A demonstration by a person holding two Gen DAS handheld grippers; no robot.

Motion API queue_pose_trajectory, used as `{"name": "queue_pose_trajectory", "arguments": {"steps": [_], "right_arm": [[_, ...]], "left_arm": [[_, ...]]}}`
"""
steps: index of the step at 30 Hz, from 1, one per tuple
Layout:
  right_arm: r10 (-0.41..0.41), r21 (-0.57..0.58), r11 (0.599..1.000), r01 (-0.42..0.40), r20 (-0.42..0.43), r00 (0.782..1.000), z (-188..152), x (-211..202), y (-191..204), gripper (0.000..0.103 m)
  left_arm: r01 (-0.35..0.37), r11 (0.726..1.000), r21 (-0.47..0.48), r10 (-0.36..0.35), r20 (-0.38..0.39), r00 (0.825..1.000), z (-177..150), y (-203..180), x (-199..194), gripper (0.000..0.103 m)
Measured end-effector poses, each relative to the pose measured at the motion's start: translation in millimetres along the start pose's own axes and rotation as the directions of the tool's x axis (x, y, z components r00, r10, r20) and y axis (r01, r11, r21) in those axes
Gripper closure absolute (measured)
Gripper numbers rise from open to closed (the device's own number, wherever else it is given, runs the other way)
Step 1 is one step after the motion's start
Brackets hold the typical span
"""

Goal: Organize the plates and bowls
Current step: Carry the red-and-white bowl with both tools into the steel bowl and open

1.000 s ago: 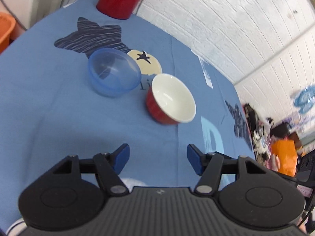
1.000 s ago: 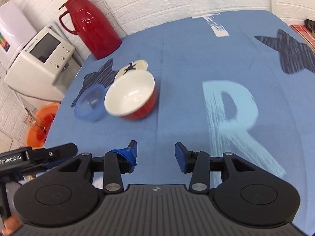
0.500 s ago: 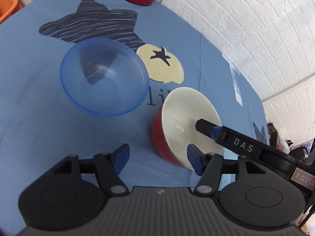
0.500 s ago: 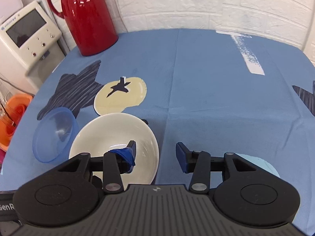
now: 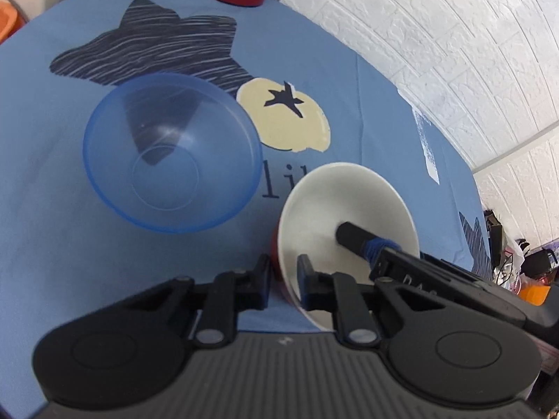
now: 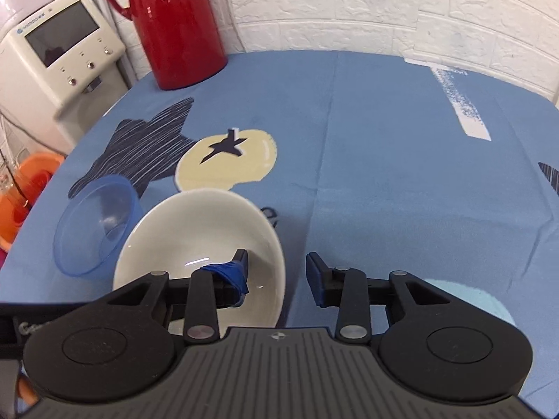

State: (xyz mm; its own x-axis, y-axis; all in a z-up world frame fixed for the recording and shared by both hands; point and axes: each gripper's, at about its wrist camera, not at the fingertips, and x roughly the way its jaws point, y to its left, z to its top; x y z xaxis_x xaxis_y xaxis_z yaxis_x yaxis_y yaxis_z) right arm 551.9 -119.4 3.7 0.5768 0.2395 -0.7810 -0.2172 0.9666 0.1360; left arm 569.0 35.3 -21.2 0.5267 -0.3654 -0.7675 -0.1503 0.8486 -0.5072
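Note:
A red bowl [image 5: 342,202] with a white inside stands on the blue tablecloth [image 5: 52,227]. My left gripper [image 5: 283,274] is shut on its near rim, one finger on the red outer wall and one inside. My right gripper [image 6: 277,270] is open and straddles the red bowl's [image 6: 195,230] right rim: its blue-taped left finger is inside, the other outside. That taped finger [image 5: 353,237] shows inside the bowl in the left wrist view. A clear blue plastic bowl [image 5: 171,160] sits upright just left of the red one, also visible as the blue bowl [image 6: 94,227] in the right wrist view.
A red thermos jug [image 6: 178,24] stands at the table's far edge by the white brick wall. A white appliance [image 6: 59,56] and an orange basin [image 6: 21,202] sit beyond the table's left edge. Open cloth [image 6: 401,174] lies to the right of the bowls.
My left gripper has closed on the red bowl's rim after coming closer. My right gripper moved in so its left finger sits deeper inside the bowl; its jaws stay apart.

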Motion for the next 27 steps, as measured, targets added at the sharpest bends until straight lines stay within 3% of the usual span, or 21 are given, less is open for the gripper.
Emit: {"name": "queue_pose_trajectory", "arguments": {"steps": [3,13,27], "right_arm": [[0.016,0.001,1.000,-0.016,-0.022,1.000,-4.2,-2.8,6.5,0.086],[0.043,0.051,0.998,-0.038,-0.103,0.994,-39.8,-37.7,23.9,0.080],[0.003,0.011,1.000,-0.002,-0.049,0.999,-105.8,-146.4,47.4,0.078]], "left_arm": [[-0.004,1.000,0.016,0.004,-0.002,1.000,-3.5,-0.9,-7.2,0.096],[0.013,0.999,0.031,-0.010,-0.067,0.998,-35.9,2.5,-44.6,0.100],[0.073,0.988,0.136,-0.065,-0.057,0.996,-120.3,-20.2,-131.7,0.101]]}}
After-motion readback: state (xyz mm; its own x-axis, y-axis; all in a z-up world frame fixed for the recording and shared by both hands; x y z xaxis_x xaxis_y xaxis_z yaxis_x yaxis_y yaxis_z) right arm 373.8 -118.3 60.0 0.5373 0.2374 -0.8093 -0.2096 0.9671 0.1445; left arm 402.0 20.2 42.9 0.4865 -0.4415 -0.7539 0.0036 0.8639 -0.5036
